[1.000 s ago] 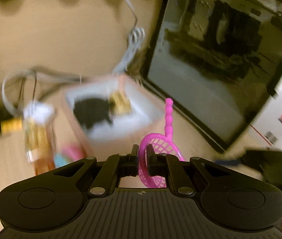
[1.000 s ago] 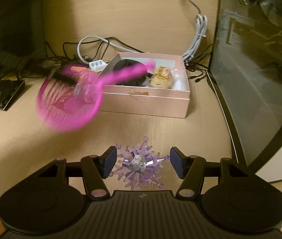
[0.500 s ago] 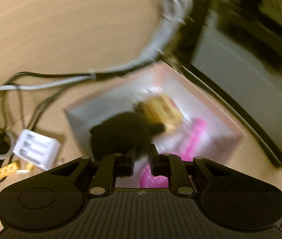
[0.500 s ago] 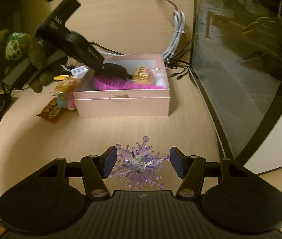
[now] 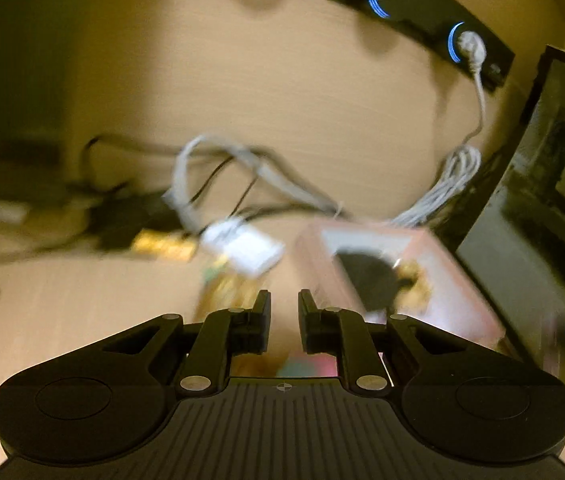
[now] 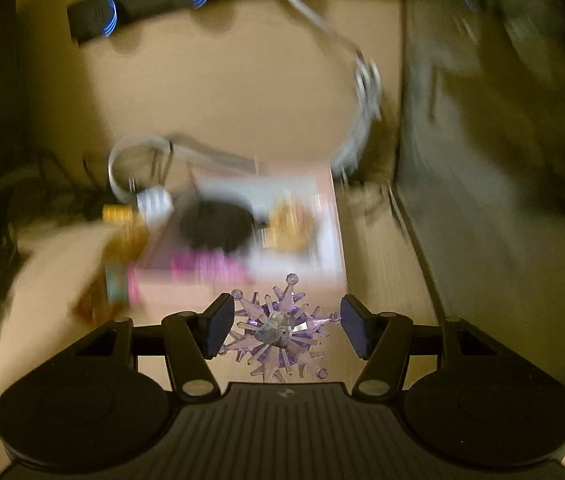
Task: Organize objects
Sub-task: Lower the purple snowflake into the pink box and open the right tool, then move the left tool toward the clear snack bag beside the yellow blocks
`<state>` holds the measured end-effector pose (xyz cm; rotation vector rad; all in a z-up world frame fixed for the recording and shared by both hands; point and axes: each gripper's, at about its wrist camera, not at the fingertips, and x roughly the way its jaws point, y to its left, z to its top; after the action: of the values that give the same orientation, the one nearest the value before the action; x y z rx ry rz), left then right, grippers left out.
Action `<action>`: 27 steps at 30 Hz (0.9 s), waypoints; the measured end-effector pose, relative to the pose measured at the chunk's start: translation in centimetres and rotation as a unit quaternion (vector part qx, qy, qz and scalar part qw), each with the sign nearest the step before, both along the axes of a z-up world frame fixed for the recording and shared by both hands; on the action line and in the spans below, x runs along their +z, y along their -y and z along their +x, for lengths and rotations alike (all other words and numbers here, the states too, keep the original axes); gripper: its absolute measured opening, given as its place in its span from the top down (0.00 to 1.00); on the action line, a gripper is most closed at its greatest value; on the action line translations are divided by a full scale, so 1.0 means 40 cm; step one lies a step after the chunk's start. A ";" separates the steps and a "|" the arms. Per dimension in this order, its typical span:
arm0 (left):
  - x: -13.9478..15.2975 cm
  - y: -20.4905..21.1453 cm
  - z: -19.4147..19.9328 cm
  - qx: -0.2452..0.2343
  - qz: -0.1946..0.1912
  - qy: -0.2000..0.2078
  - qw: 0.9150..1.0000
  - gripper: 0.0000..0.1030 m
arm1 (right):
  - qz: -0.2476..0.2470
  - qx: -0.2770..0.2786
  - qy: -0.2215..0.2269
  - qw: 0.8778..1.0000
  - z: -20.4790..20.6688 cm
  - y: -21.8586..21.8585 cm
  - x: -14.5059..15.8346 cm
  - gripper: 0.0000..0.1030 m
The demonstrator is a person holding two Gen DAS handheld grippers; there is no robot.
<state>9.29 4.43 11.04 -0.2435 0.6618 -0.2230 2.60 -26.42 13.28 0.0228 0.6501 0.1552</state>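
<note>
the left gripper (image 5: 284, 316) has black, ribbed plastic jaws with a narrow gap and nothing between them; the right gripper (image 6: 282, 324) is clamped on a spiky, translucent purple star ornament (image 6: 280, 330); at its 12 o'clock a pale pink rectangular box (image 6: 328, 220) sits on the tan woodgrain surface (image 6: 222, 92), contents blurred; no writing is legible.

From my remote seat I can read no text, label, brand or number in either wrist view; motion blur smears every surface where print might sit.
</note>
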 end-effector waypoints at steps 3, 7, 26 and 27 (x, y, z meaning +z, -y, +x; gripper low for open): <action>-0.052 -0.029 -0.063 -0.002 0.010 -0.040 0.999 0.85 | 0.005 0.000 0.049 0.999 0.092 -0.026 0.040 0.40; -0.099 -0.066 -0.119 0.011 0.038 -0.069 0.997 0.85 | -0.003 -0.006 0.039 0.999 0.190 -0.077 0.027 0.11; -0.027 -0.044 0.156 -0.013 0.136 0.026 0.990 0.85 | -0.022 0.007 -0.056 0.998 -0.019 -0.098 -0.142 0.04; -0.033 -0.035 0.179 -0.023 0.156 0.028 0.987 0.85 | -0.024 0.005 -0.057 0.998 -0.026 -0.095 -0.143 0.04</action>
<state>16.47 5.82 9.73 0.0791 0.6371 -0.1659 1.57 -22.64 7.56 -0.0173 0.7677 0.1480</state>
